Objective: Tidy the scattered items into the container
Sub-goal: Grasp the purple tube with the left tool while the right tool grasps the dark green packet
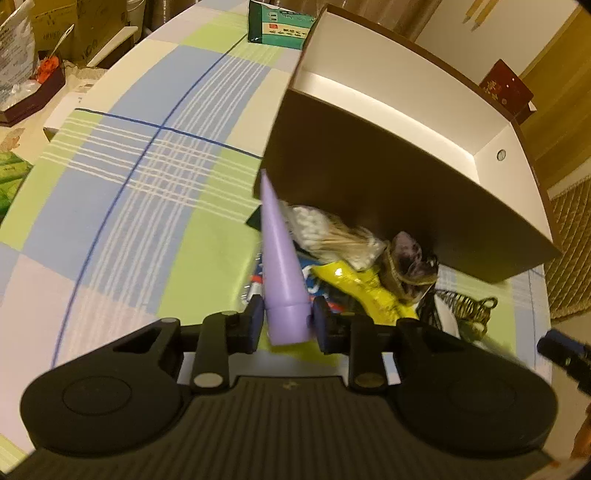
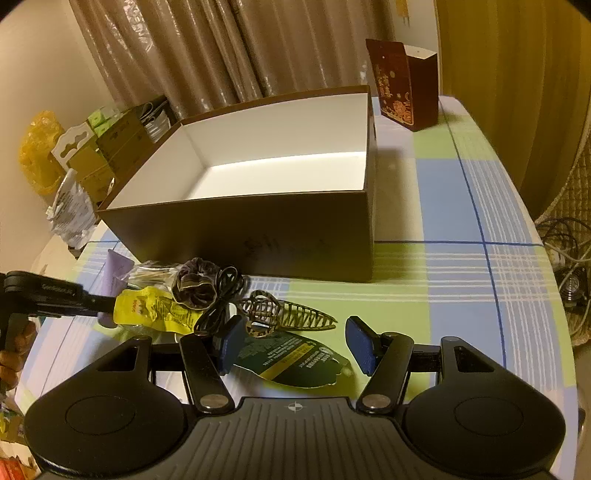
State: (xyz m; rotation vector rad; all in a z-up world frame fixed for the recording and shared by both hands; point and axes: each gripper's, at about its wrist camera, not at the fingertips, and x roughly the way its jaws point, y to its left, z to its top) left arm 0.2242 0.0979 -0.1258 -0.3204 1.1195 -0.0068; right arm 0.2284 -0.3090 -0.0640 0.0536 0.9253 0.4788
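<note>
Gripping purple tube (image 1: 281, 266), left gripper (image 1: 284, 325); right gripper (image 2: 297, 345) agape; box (image 2: 258, 236) beside clutter.

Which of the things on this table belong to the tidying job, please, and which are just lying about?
Job:
brown box
purple tube, clamped in the left gripper
yellow sachet
scrunchie
black cable
hair claw
cotton swabs
green card

Lying about:
red carton
green packet
</note>
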